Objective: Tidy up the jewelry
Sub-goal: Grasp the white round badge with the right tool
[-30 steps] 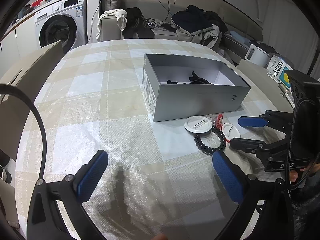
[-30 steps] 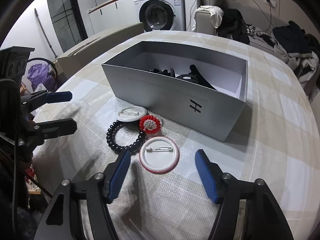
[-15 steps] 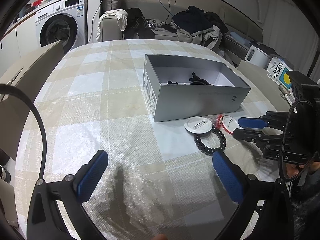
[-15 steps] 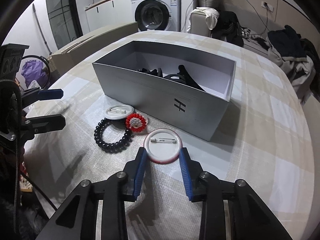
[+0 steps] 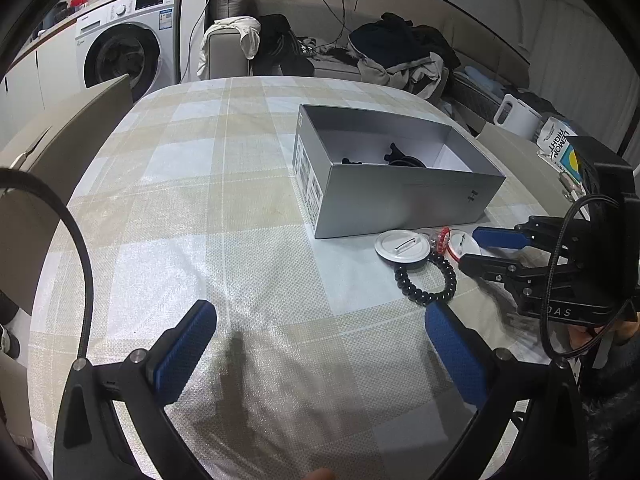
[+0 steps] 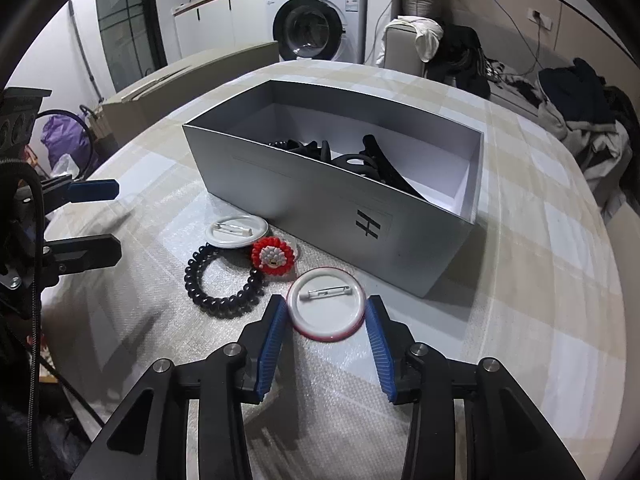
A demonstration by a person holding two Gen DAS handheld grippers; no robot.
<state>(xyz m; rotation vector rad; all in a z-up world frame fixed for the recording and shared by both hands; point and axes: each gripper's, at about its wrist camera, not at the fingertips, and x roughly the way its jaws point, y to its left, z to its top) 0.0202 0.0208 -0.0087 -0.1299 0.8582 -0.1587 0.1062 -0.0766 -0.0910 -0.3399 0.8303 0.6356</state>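
A white pin badge with a red rim lies back side up on the checked cloth, just in front of the grey box. My right gripper straddles it, one blue pad close on either side; the jaws are opening and I see no pad pressing. To the left lie a black bead bracelet, a red and white bead brooch and a plain white badge. Black hair clips lie inside the box. My left gripper hangs wide open over bare cloth, holding nothing.
The round table carries a beige and white checked cloth. A washing machine and a sofa piled with clothes stand beyond it. A white kettle and a carton sit at the right. A beige chair back rises at the left edge.
The right gripper narrowed its jaws behind the red-rimmed badge, then widened and slid forward, so the badge now lies between its pads. The left gripper kept still.
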